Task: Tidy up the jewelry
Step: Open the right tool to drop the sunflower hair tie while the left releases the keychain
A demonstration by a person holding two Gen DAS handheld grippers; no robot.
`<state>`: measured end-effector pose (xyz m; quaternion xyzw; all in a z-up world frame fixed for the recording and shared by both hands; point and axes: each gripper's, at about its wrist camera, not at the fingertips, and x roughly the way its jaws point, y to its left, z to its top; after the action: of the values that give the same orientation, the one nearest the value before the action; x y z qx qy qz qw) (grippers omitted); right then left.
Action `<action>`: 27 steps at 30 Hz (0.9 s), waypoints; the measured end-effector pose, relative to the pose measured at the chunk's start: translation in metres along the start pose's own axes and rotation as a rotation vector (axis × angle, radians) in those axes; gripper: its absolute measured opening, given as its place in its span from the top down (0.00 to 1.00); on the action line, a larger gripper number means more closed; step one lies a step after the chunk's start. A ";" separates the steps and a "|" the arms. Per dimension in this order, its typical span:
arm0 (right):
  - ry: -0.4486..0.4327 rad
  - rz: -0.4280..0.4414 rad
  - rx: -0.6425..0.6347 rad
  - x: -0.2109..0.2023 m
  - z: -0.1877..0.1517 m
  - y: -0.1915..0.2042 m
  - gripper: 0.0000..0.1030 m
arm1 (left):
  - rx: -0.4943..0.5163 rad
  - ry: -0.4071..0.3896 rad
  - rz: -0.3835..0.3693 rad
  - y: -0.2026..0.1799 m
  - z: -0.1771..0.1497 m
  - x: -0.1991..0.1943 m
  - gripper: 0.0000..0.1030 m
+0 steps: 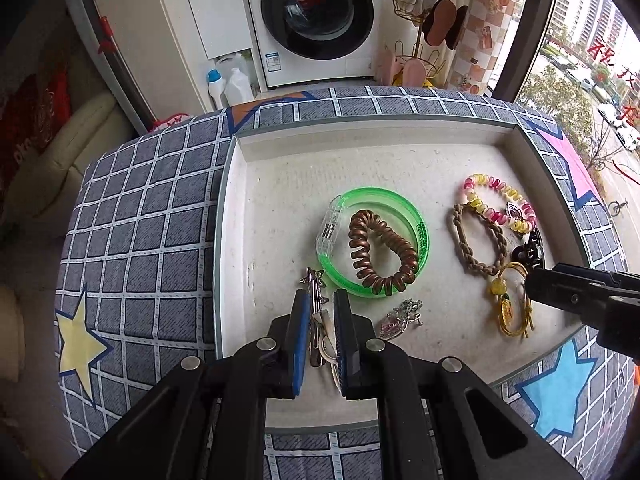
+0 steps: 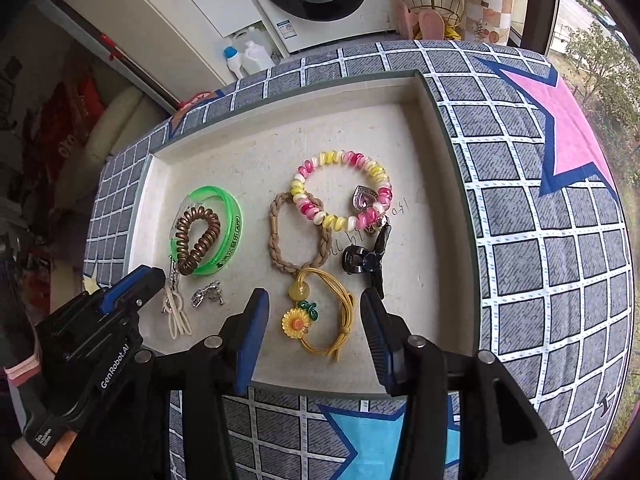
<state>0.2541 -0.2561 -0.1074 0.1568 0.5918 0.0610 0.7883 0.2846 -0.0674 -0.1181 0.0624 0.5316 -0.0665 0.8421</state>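
A white tray holds the jewelry. My left gripper is nearly closed around a silver star hair clip and a cream hair tie at the tray's near left. A green bangle with a brown spiral hair tie lies just beyond. My right gripper is open, its fingers either side of a yellow sunflower hair tie. Beyond it lie a tan braided loop, a pink-yellow spiral tie with a heart charm, and a black claw clip. A silver brooch lies between the grippers.
The tray sits on a grey checked cloth with coloured stars. Behind are a washing machine, detergent bottles and a gold rack. A window is at the right.
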 end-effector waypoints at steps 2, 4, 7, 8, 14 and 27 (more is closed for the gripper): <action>-0.012 0.008 0.017 -0.006 0.000 -0.003 0.50 | 0.003 -0.012 0.001 0.001 0.000 -0.004 0.37; -0.019 0.015 0.033 -0.012 0.000 -0.006 0.50 | -0.014 -0.064 0.025 0.000 0.001 -0.012 0.11; -0.027 0.022 0.050 -0.018 0.000 -0.009 0.50 | -0.003 -0.061 0.016 -0.001 0.005 -0.014 0.11; -0.029 0.021 0.051 -0.019 0.001 -0.011 0.50 | -0.004 -0.058 0.015 -0.001 0.006 -0.014 0.11; -0.022 0.027 0.061 -0.021 -0.002 -0.011 0.50 | -0.009 -0.046 0.000 -0.001 0.005 -0.017 0.11; 0.018 0.004 0.052 -0.018 -0.009 -0.010 0.32 | 0.010 -0.031 0.034 -0.003 -0.008 -0.032 0.00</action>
<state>0.2393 -0.2692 -0.0961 0.1776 0.6001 0.0487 0.7784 0.2637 -0.0679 -0.0928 0.0745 0.5170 -0.0555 0.8509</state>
